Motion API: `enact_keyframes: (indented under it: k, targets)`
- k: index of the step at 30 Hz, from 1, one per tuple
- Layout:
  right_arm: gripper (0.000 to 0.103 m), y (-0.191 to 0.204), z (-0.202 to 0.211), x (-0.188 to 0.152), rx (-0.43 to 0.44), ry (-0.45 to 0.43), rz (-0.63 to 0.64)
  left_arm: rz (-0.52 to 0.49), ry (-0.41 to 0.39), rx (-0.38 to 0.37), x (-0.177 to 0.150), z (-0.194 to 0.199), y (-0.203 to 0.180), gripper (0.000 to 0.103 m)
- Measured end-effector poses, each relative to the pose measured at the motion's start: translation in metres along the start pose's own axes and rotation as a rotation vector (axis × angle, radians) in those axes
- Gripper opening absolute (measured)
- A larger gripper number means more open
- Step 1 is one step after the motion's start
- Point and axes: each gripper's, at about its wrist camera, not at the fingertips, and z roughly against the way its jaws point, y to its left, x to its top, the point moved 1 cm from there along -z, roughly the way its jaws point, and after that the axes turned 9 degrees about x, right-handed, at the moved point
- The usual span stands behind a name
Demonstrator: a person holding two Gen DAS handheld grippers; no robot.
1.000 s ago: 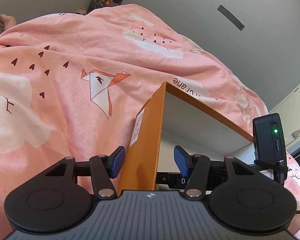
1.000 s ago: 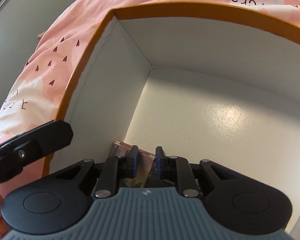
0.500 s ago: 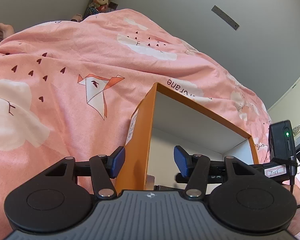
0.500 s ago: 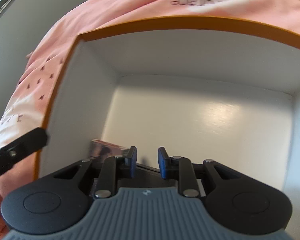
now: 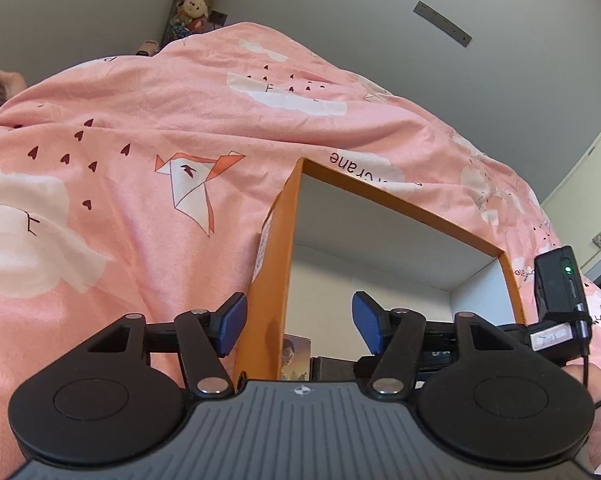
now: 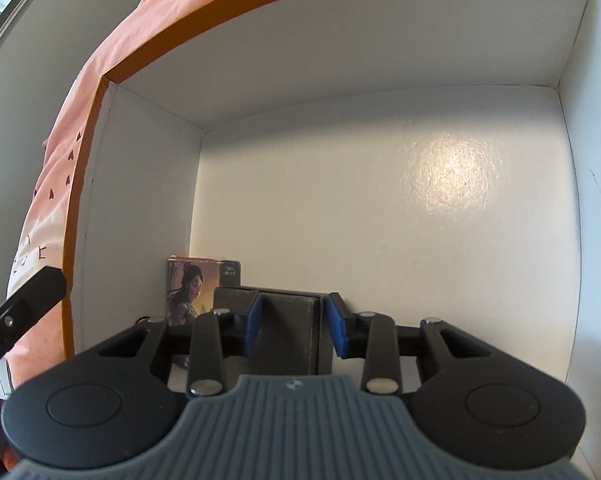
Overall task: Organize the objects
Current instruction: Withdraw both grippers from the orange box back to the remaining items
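Pink bedspread (image 5: pixel 140 208) carries orange box (image 5: pixel 268 280). Left gripper (image 5: pixel 298 322) opening, straddling box wall, untouched. Right gripper (image 6: pixel 293 326) opening over dark block (image 6: pixel 284 320); picture card (image 6: pixel 188 288) beside.

Your orange box (image 6: pixel 100 92) sits open on the bed, white inside. In its near left corner a picture card pack (image 6: pixel 194 288) stands upright, a dark block (image 6: pixel 288 320) right beside it.
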Motion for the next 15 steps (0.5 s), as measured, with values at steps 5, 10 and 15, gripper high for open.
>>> enact_keyframes:
  k: [5, 10, 15]
  targets:
    - [0.039, 0.008, 0.008, -0.004, -0.009, -0.04, 0.052, -0.056, -0.055, -0.003, 0.0, 0.022, -0.01, 0.073]
    - [0.046, 0.033, 0.048, -0.026, 0.011, -0.164, 0.187, -0.125, -0.092, 0.0, -0.005, 0.05, -0.018, 0.077]
    - [0.049, 0.053, 0.088, -0.066, 0.06, -0.269, 0.29, -0.17, -0.017, -0.051, -0.018, 0.073, -0.019, 0.077]
